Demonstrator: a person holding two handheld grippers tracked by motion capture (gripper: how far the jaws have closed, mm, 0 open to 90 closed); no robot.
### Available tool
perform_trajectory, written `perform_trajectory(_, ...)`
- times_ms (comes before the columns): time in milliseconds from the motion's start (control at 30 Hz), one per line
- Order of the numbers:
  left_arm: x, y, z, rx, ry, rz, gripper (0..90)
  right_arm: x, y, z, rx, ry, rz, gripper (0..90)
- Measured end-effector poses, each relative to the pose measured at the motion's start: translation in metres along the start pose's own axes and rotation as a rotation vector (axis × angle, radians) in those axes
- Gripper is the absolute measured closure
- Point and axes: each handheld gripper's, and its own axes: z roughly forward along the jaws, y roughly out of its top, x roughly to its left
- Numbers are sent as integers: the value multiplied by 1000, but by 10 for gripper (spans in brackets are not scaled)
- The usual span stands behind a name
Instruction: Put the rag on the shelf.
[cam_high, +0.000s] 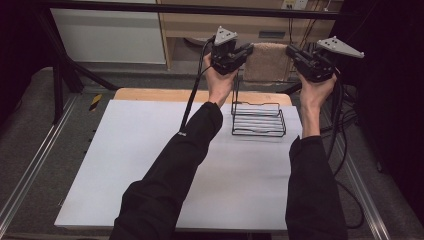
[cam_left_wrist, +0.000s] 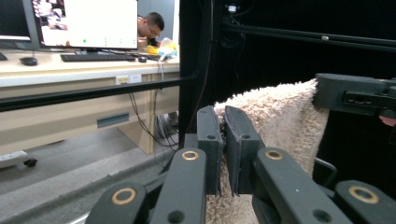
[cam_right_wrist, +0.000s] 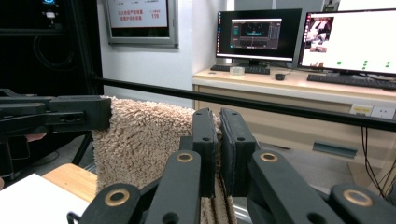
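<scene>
Towel (cam_high: 267, 61) stretched between left tongs (cam_high: 248, 51) and right tongs (cam_high: 291, 52), both clamped.

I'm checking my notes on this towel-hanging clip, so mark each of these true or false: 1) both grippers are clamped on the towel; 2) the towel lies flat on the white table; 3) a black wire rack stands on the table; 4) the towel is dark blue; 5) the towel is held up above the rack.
1) True: the left gripper and the right gripper each pinch an upper corner of the towel.
2) False: it hangs stretched between the grippers, up off the white table.
3) True: the black wire rack stands toward the table's far side.
4) False: it is a fluffy beige.
5) True: in the high view it hangs above and behind the rack, not yet draped on it.
</scene>
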Motion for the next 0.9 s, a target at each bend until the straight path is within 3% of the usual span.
perform_trajectory(333, -11, -18, 0, 46, -40, 23, 844, -8, -24, -12, 31, 6, 21, 852)
perform_trajectory(900, -19, -25, -14, 78, -101, 56, 837, -3, -30, -31, 39, 35, -3, 847)
